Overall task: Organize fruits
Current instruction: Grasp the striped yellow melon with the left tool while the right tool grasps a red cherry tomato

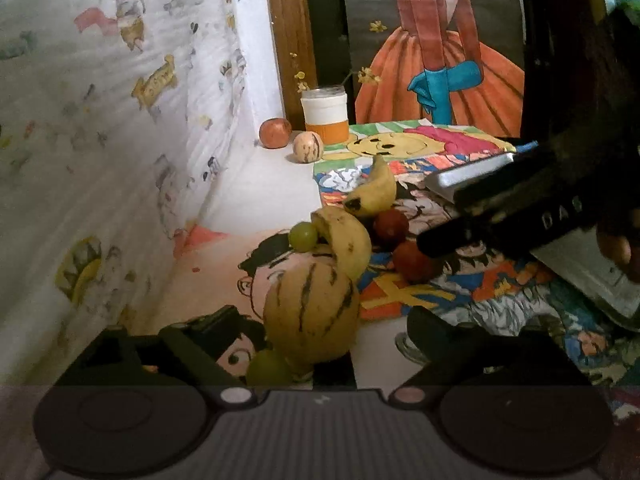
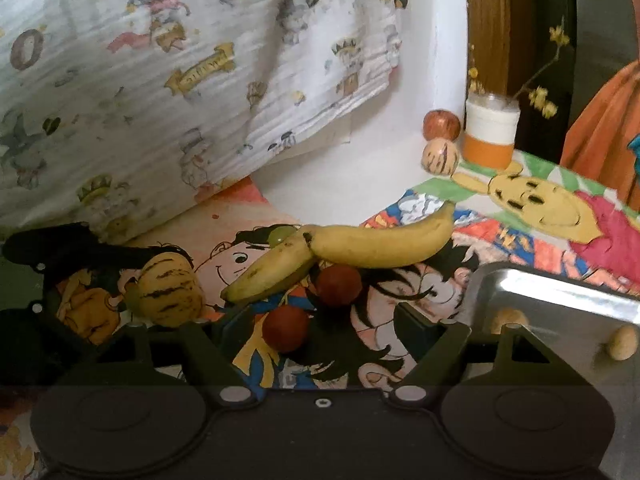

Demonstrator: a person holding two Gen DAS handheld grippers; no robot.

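Left gripper (image 1: 320,332) is standing wide around a yellow, dark-striped melon (image 1: 312,316) lying on the cartoon-print cloth (image 1: 500,300), while right gripper (image 2: 320,332) is gaping unladen around a red fruit (image 2: 285,328) near two bananas (image 2: 340,256).

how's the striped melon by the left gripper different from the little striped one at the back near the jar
The near striped melon looks much bigger and deeper yellow; the back striped melon looks smaller and paler, though it is also farther away. The near one sits between the left gripper fingers, among bananas and grapes; the back one stands beside an apple and the jar. Both are round with dark streaks.
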